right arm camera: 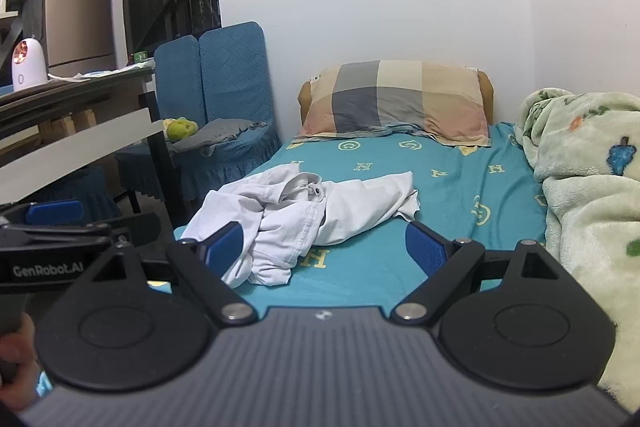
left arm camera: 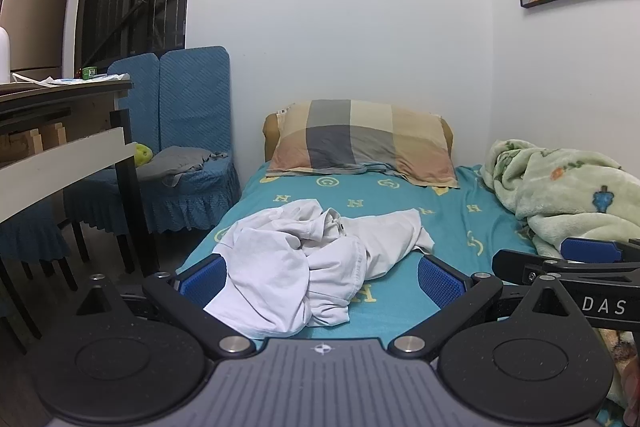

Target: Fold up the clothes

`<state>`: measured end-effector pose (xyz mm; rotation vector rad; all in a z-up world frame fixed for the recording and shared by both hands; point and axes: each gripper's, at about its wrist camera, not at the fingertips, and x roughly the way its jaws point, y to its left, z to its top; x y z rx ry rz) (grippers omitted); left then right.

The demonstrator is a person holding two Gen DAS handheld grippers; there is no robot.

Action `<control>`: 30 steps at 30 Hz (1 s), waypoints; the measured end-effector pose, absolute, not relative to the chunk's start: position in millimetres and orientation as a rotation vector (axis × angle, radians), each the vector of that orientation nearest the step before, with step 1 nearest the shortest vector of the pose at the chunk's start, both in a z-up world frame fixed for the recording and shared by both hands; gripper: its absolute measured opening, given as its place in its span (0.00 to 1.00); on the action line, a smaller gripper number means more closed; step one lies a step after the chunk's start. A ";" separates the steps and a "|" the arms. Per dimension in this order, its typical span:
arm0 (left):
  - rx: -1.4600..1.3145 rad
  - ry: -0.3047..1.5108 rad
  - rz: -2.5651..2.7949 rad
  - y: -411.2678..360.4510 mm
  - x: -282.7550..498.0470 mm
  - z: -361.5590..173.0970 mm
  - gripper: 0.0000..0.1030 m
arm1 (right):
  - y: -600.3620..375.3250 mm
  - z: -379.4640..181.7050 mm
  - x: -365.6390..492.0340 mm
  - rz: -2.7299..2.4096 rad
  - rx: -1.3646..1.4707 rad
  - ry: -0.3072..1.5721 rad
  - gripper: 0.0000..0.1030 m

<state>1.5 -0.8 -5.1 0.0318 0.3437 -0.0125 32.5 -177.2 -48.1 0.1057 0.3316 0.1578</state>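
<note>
A crumpled white shirt (left arm camera: 316, 259) lies in a heap on the teal bedsheet (left arm camera: 448, 227), toward the bed's left edge, with bare sheet open to its right as far as the pale green blanket (left arm camera: 560, 195) and beyond it up to the checked pillow (left arm camera: 360, 143). Both tools hover level before the heap, the left gripper (left arm camera: 322, 279) and right gripper (right arm camera: 324, 247) each spread wide and holding nothing. Only the right wrist view shows a hand (right arm camera: 16, 351) on the left tool's grip and a white lamp (right arm camera: 29, 65) on the desk (right arm camera: 80, 95).
</note>
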 end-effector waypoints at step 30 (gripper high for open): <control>0.028 0.350 -0.043 -2.4 1.0 -8.4 0.97 | -181.0 -46.1 34.4 0.145 0.111 0.338 0.87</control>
